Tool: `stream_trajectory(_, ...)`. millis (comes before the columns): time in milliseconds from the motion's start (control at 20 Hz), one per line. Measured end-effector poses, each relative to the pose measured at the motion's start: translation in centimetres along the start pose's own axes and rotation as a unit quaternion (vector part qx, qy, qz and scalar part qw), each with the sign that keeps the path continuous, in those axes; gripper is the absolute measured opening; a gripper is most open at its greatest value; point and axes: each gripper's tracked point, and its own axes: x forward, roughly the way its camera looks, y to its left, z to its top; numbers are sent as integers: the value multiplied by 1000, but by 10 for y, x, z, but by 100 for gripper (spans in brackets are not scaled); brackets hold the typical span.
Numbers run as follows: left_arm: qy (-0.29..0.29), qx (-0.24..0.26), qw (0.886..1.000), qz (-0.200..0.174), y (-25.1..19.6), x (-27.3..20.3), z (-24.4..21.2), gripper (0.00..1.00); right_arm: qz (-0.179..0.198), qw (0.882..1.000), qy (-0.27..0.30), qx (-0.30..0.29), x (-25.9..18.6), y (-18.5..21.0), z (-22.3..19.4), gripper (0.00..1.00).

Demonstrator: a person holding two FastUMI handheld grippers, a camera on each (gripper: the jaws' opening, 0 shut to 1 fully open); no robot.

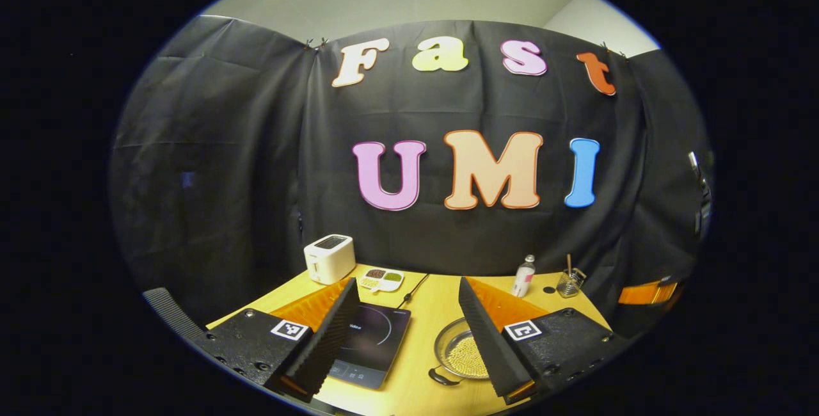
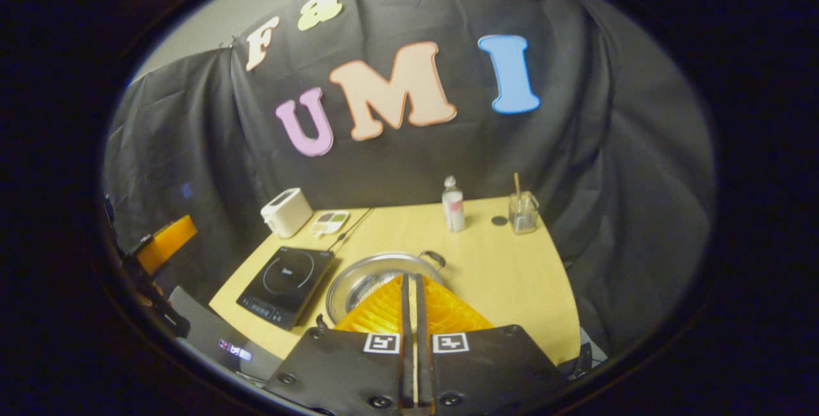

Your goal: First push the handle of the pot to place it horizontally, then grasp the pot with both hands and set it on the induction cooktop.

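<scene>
A steel pot [image 2: 371,278] with small pale beads inside stands on the wooden table, to the right of the black induction cooktop [image 2: 286,285]. One black loop handle [image 2: 434,257] points to the far right, the other [image 1: 441,377] to the near left. My right gripper [image 2: 410,285] is shut with nothing between its fingers, hovering over the pot's near side. In the left gripper view, the pot [image 1: 462,355] shows partly behind the right finger of my left gripper [image 1: 409,297], which stands open above the cooktop [image 1: 371,345] and the pot.
A white toaster [image 1: 329,258] and a divided dish [image 1: 381,280] stand at the back left. A small bottle [image 2: 453,205] and a glass jar with a stick [image 2: 523,210] are at the back right. The cooktop's cable [image 1: 414,289] runs toward the wall.
</scene>
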Motion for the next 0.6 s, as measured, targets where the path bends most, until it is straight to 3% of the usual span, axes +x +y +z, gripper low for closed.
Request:
stream_trajectory(50, 4, -2, 1000, 2, 5, 2, -4, 95, 4, 1000, 24, -1, 5, 5, -15, 5)
stream_trajectory(100, 7, -3, 1000, 4, 11, 6, -8, 95, 6, 999, 44, -1, 9, 10, -30, 0)
stream_trajectory(200, 13, -9, 1000, 8, 25, 14, -15, 99, 8, 996, 91, -3, 19, 21, -60, 0)
stream_trajectory(300, 24, -16, 1000, 8, 38, 23, -24, 96, 6, 990, 141, -2, 29, 33, -95, 5)
stream_trajectory(450, 28, -23, 999, -1, 55, 38, -27, 96, -1, 980, 200, 2, 46, 52, -134, 0)
stream_trajectory(500, 31, -22, 999, -2, 63, 44, -30, 95, -5, 976, 217, 4, 53, 58, -148, 5)
stream_trajectory(600, 32, -16, 999, -5, 75, 53, -30, 96, -15, 969, 246, 9, 66, 69, -170, 0)
